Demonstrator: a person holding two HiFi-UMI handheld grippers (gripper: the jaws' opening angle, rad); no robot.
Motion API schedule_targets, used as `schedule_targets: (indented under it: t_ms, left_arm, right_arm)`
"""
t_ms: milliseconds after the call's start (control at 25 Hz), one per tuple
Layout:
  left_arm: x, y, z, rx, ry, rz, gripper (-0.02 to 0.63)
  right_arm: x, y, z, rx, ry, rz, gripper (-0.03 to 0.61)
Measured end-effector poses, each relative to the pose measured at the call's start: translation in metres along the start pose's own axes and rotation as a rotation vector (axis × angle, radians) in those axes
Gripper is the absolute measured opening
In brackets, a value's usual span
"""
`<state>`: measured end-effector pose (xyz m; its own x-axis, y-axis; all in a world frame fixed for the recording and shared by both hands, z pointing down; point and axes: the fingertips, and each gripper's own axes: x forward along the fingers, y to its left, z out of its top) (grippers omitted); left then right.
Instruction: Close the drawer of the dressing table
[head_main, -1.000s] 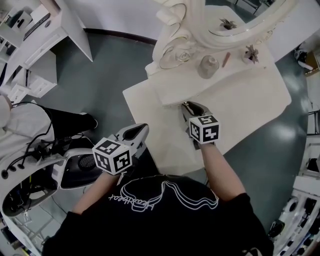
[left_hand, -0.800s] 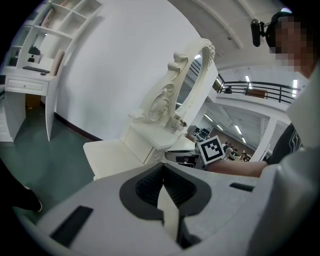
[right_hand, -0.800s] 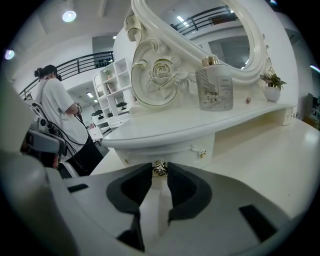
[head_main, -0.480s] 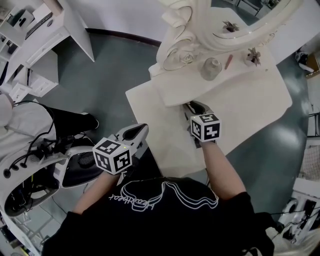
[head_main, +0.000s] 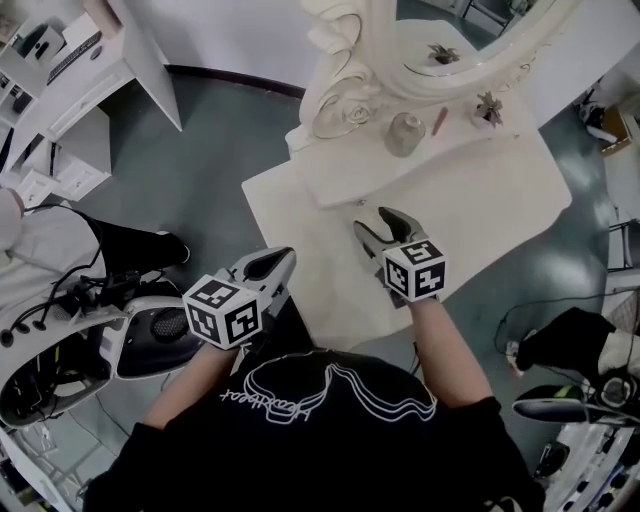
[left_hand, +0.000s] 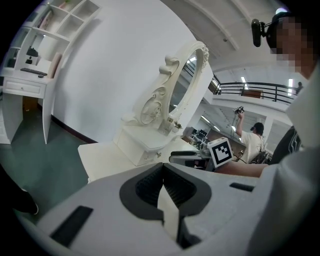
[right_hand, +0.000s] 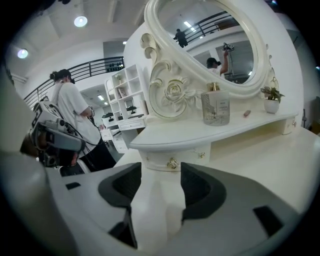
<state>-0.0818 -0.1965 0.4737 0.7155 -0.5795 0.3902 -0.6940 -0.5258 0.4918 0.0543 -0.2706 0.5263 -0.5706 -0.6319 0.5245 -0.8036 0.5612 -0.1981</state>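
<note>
The cream dressing table (head_main: 500, 215) carries a raised shelf unit with a small drawer (right_hand: 170, 161). The drawer's gold knob (right_hand: 172, 163) shows in the right gripper view, and its front looks about flush under the shelf edge. My right gripper (head_main: 382, 226) hovers over the tabletop a short way back from that front. Its jaws are opening and nothing is between them (right_hand: 161, 187). My left gripper (head_main: 270, 263) hangs off the table's near left corner, jaws shut and empty (left_hand: 162, 187). It points toward the table, and the right gripper's marker cube (left_hand: 220, 152) appears in its view.
On the shelf stand a glass jar (head_main: 404, 133), a small potted plant (head_main: 488, 108) and a pink stick (head_main: 439, 121), below an oval carved mirror (head_main: 345, 90). A white shelving desk (head_main: 70, 70) is far left. A seated person (head_main: 60, 260) and dark gear (head_main: 160, 340) are at my left.
The right gripper has drawn back from the drawer front and risen a little, and its jaws have spread apart. The left gripper has kept its place.
</note>
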Motion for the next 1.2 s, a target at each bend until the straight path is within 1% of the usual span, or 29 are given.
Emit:
schedule_targets:
  t_ms: [200,400,480,600,640,760,920,1120,1200]
  left_arm:
    - [-0.009,-0.028,0.010,0.020,-0.035,-0.028,0.003]
    - [-0.026,-0.065,0.024,0.061,-0.070,-0.072,0.003]
    - [-0.032,-0.079,0.032,0.084,-0.088,-0.092,0.003]
    - [-0.043,-0.101,0.046,0.124,-0.120,-0.124,0.003]
    - [-0.046,-0.109,0.051,0.138,-0.131,-0.135,0.003]
    - [-0.054,-0.128,0.061,0.170,-0.161,-0.171,0.003]
    - [-0.059,-0.149,0.064,0.193,-0.174,-0.201,0.003]
    - [-0.061,-0.153,0.063,0.203,-0.181,-0.209,0.003]
    - [-0.062,-0.153,0.063,0.202,-0.186,-0.209,0.003]
  right_arm:
    - [-0.051,0.038,0.010,-0.035,-0.060,0.096,0.221]
    - [-0.103,0.071,0.036,-0.067,-0.160,0.164,0.173]
    - [-0.123,0.079,0.051,-0.063,-0.207,0.182,0.130]
    - [-0.154,0.090,0.078,-0.025,-0.277,0.219,0.025]
    - [-0.164,0.094,0.087,-0.028,-0.301,0.227,0.003]
    - [-0.188,0.101,0.103,-0.075,-0.364,0.220,0.003]
    - [-0.203,0.108,0.101,-0.110,-0.379,0.231,0.003]
    - [-0.209,0.117,0.099,-0.135,-0.400,0.253,0.003]
    - [-0.208,0.120,0.099,-0.152,-0.402,0.248,0.003]
